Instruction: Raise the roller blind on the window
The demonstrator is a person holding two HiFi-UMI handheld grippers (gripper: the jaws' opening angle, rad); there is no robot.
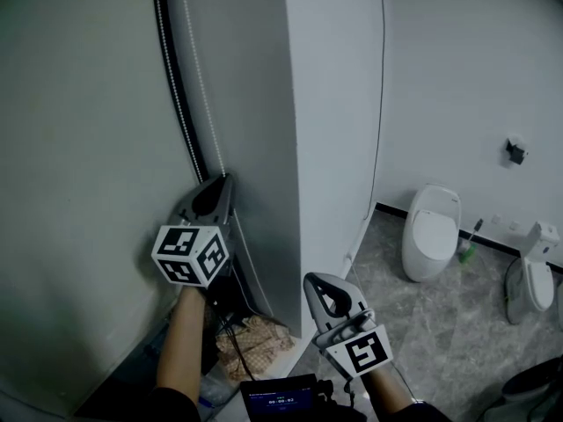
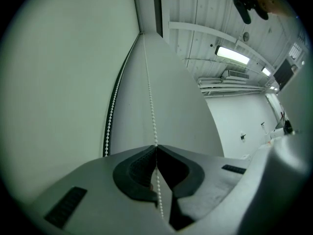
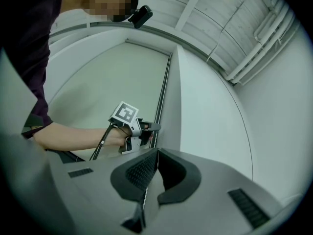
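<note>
Beside the roller blind (image 1: 79, 148), left gripper (image 2: 156, 147) jaws clamp the bead chain (image 2: 149, 97); right gripper (image 3: 157, 151) jaws closed, empty.

— What sort of room have you walked into?
— You're in a bare washroom mock-up inside a hall. To your right, a white toilet (image 1: 431, 233) and a second fixture (image 1: 530, 275) stand on the grey stone-tile floor (image 1: 422, 323). The white walls (image 1: 457, 77) are bare. Overhead you have exposed pipes (image 2: 220, 84) and a strip light (image 2: 233, 55).

Dim, greyish pics; ceiling strip light (image 2: 234, 56) glares, fisheye edges vignetted.
</note>
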